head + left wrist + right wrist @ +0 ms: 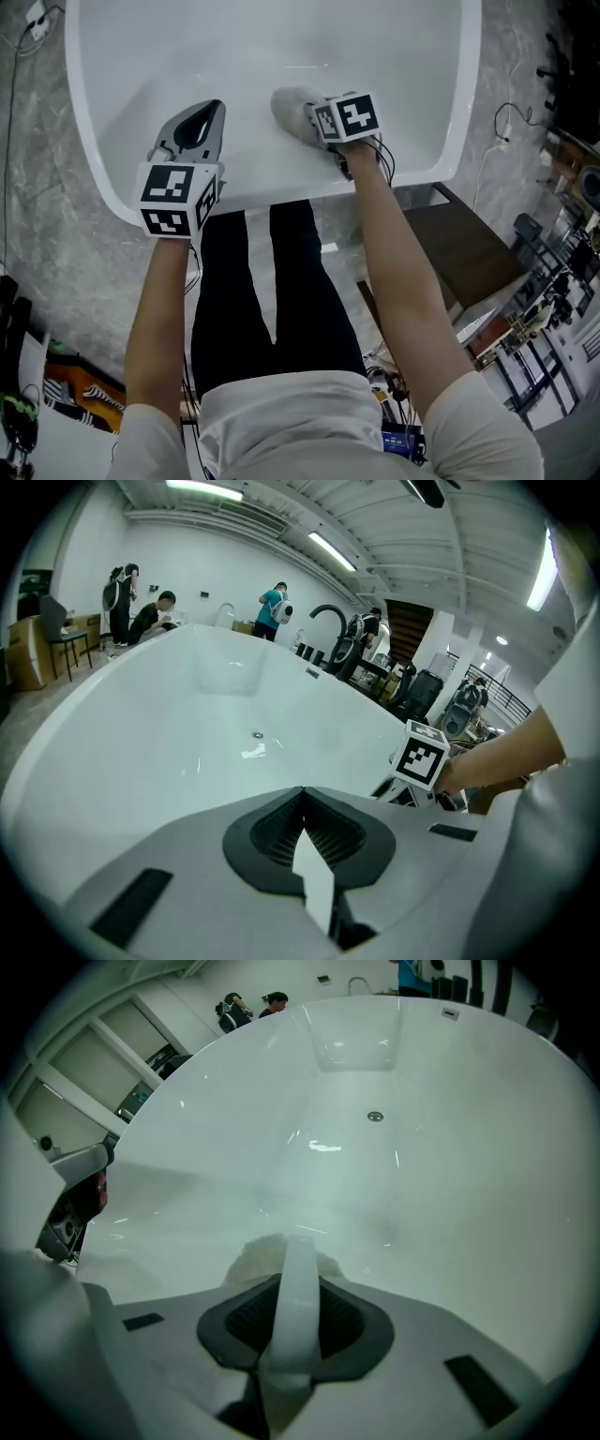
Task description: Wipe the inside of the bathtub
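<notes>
The white bathtub [281,47] fills the top of the head view, and its drain [375,1116] lies far ahead on the tub floor. My right gripper [319,120] reaches over the near rim, shut on a pale grey cloth [291,105] that presses against the near inner wall. In the right gripper view the cloth [251,1252] bulges out past the jaw tips of the right gripper [298,1241]. My left gripper [211,112] hangs over the inner wall at the left, apart from the cloth. The jaws of the left gripper [302,803] are shut with nothing between them.
I stand at the tub's near rim [281,192], black trousers [272,291] against it. A grey stone floor [56,234] surrounds the tub, with cables [497,141] and a brown table [469,253] at the right. Several people [141,611] stand beyond the tub's far end.
</notes>
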